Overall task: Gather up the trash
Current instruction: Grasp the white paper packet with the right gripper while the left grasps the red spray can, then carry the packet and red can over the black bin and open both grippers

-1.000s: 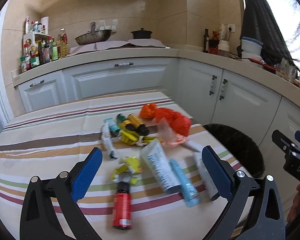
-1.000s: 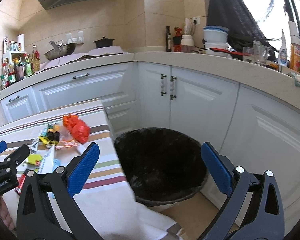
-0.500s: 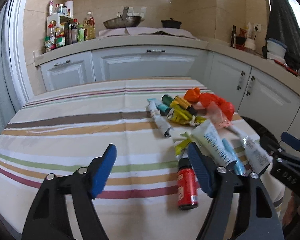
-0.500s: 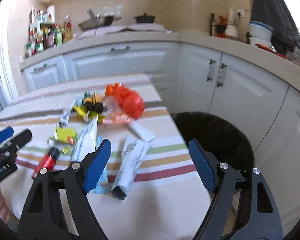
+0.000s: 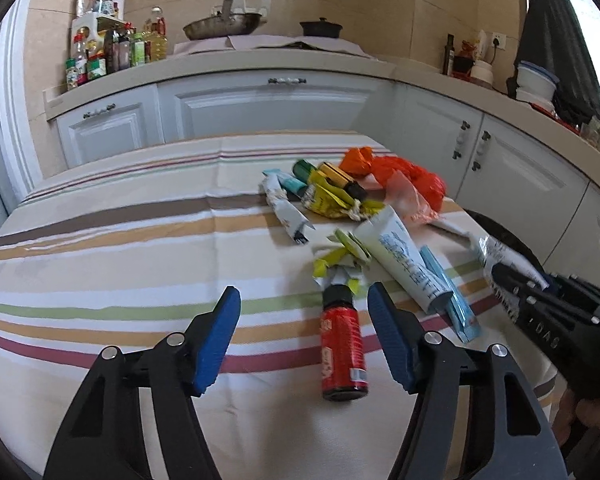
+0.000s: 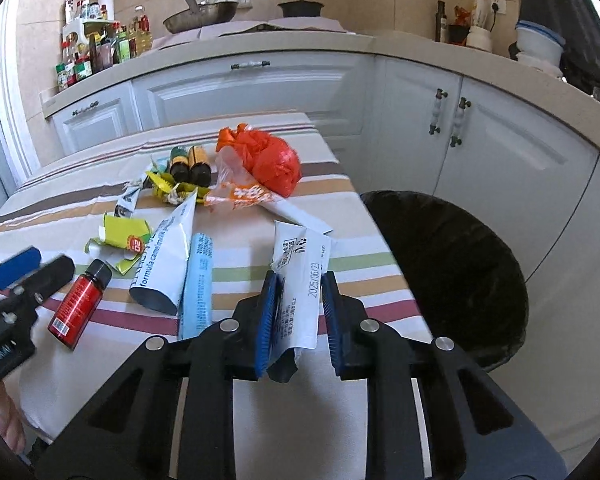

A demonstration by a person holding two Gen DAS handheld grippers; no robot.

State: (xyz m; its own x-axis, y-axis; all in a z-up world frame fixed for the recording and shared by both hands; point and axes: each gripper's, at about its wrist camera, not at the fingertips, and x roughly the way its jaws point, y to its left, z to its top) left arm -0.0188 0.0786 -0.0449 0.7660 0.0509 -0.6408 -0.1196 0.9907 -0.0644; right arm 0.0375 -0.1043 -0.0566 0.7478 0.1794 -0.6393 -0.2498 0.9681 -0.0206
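Trash lies scattered on the striped tablecloth. A small red bottle lies between the fingers of my left gripper, close to the right pad. The left pad stands clear of it and the jaws are closing. My right gripper has a white printed packet between its blue pads. Its jaws are closing, and both pads press the packet's sides. A white tube, a light blue sachet and yellow wrappers lie between the two grippers.
A black-lined trash bin stands on the floor off the table's right edge. An orange plastic bag, two small dark bottles and more wrappers lie farther back. White cabinets and a cluttered counter run behind.
The right gripper swung from over the bin to the table and closed onto the white packet. The left gripper came lower and nearer, its jaws narrowing around the red bottle.
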